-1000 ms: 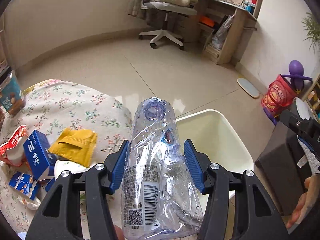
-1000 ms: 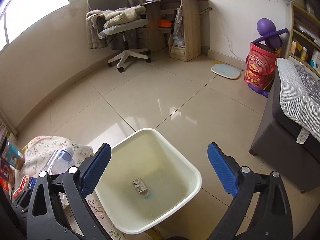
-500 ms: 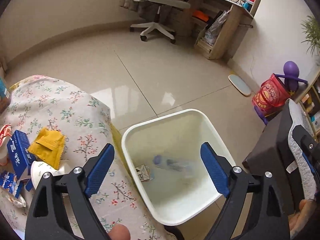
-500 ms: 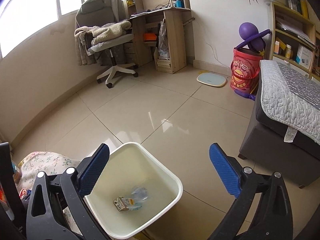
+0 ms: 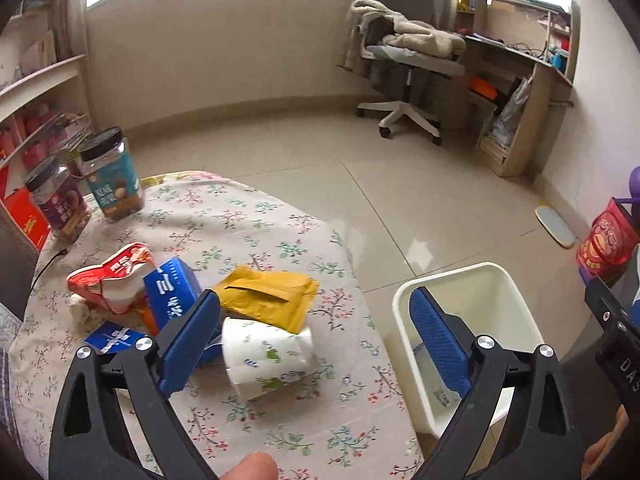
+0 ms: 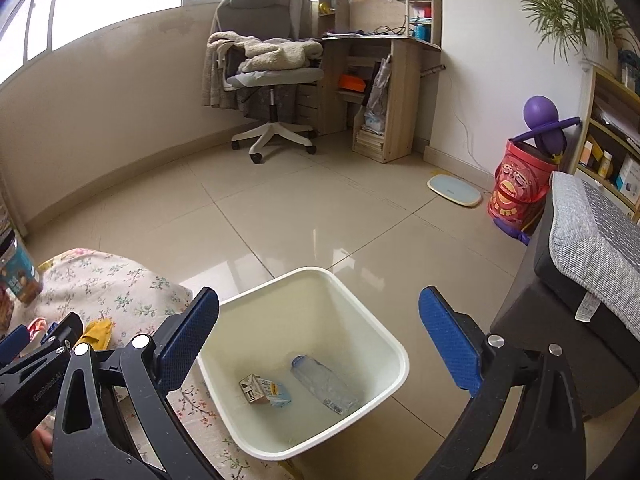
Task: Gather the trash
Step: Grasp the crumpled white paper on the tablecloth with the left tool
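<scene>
Beside the floral-clothed table (image 5: 256, 216), a white bin (image 6: 384, 344) stands on beige tiles (image 6: 280, 208).

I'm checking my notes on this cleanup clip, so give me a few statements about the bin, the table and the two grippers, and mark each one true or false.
1. The clear plastic bottle lies inside the white bin. True.
2. The left gripper grips the bottle. False: its fingers are opening with nothing held.
3. A paper cup lies on its side on the floral tablecloth. True.
4. The bin holds only the bottle. False: a small carton lies beside it.
5. The right gripper is open and empty. True.
</scene>
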Available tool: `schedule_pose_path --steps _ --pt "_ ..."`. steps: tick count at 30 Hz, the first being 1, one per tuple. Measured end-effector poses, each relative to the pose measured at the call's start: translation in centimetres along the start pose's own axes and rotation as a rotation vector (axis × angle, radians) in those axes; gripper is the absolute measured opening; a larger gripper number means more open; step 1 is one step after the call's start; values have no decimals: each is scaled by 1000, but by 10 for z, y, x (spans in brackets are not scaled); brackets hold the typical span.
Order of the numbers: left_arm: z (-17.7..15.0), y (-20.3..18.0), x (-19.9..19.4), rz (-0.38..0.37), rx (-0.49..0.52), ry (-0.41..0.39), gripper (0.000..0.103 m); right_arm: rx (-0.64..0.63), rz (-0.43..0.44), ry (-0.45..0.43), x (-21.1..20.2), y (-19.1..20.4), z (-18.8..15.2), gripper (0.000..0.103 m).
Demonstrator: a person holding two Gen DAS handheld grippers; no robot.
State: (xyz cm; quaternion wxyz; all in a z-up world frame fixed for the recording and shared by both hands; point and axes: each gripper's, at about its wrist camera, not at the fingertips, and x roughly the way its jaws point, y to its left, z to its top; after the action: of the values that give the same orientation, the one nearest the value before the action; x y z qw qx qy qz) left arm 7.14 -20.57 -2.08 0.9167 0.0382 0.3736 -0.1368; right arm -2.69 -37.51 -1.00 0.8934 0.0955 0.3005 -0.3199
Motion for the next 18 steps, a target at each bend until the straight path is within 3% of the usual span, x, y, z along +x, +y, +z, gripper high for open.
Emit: schedule_pose_path --steps 10,18 --pt "-19 89 -17 175 -124 -5 93 -158 148 18 -12 91 -19 96" --pt "-52 156 -32 314 -264 61 93 -311 256 49 -23 156 -50 96"
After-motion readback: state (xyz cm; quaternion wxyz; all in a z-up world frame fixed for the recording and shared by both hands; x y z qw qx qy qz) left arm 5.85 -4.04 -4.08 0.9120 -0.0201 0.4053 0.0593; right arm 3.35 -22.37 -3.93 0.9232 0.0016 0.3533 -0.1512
